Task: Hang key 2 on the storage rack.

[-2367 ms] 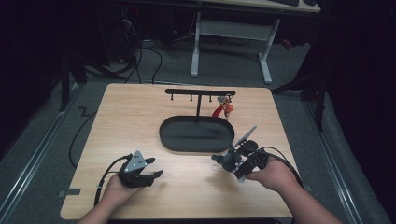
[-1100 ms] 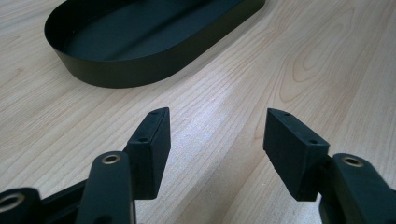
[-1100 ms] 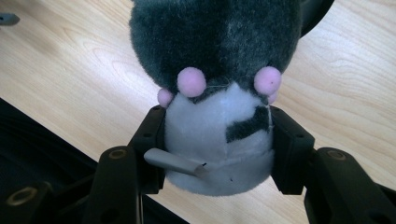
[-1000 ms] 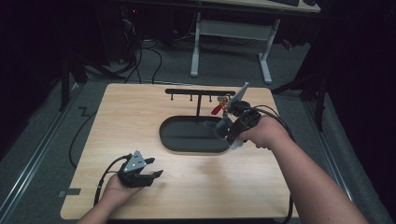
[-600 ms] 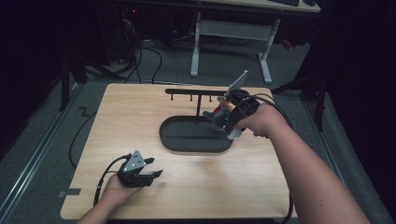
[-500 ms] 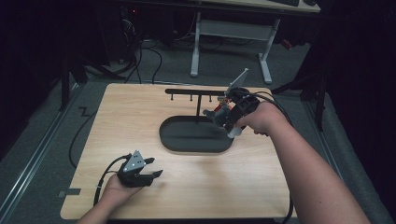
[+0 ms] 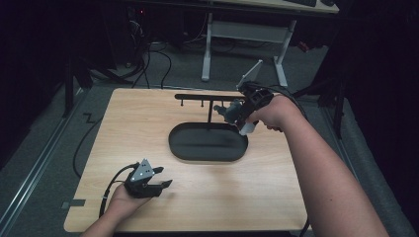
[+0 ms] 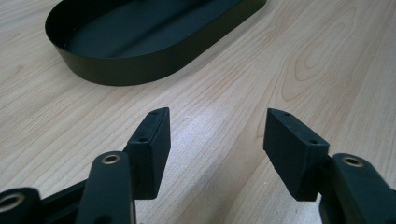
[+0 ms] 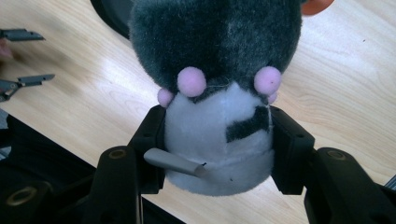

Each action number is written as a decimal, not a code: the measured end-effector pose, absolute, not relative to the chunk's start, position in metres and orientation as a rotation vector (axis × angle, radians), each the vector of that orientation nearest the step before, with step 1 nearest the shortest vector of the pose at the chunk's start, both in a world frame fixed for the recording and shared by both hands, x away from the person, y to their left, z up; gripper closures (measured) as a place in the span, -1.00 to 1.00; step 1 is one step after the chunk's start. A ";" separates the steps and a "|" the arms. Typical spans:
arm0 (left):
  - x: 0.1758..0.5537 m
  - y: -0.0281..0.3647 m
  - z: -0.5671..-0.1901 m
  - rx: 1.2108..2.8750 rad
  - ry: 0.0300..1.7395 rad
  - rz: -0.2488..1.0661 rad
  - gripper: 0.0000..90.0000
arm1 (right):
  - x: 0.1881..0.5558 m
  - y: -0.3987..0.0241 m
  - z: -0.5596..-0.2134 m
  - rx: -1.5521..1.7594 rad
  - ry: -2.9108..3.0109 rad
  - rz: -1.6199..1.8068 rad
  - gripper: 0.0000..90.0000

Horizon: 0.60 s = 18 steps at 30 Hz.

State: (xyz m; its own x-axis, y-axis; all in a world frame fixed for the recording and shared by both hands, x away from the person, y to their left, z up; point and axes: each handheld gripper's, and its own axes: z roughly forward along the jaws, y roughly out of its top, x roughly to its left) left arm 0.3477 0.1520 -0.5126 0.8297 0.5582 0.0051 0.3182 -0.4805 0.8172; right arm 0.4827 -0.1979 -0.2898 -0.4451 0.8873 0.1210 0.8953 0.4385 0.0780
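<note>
Both forearms are bare, no sleeves showing. The left gripper (image 7: pixel 157 178) is black with a grey three-cornered plate and a black trailing cable; its blocky jaws carry brass-ringed screw holes. The right gripper (image 7: pixel 225 109) matches it.

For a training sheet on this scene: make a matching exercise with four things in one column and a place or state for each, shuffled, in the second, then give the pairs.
Things:
1. plush toy
2. oval black tray
3. left gripper
4. black hook rack

States or places:
A. open, with nothing between its jaws, low over the wood
B. stands behind the tray at the far side of the table
C. clamped between the jaws of the right gripper
D. lies empty on the middle of the table

Pairs: 1-C, 2-D, 3-A, 4-B
</note>
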 end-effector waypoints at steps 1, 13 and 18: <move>0.348 0.152 -0.513 2.111 0.641 0.339 -0.07 | 0.484 -0.198 -0.289 -1.621 -2.612 -0.201 0.05; 0.348 0.153 -0.512 2.106 0.642 0.342 -0.07 | 0.495 -0.196 -0.281 -1.682 -2.641 -0.203 0.05; 0.348 0.153 -0.512 2.103 0.643 0.341 -0.07 | 0.494 -0.194 -0.295 -1.684 -2.653 -0.180 0.05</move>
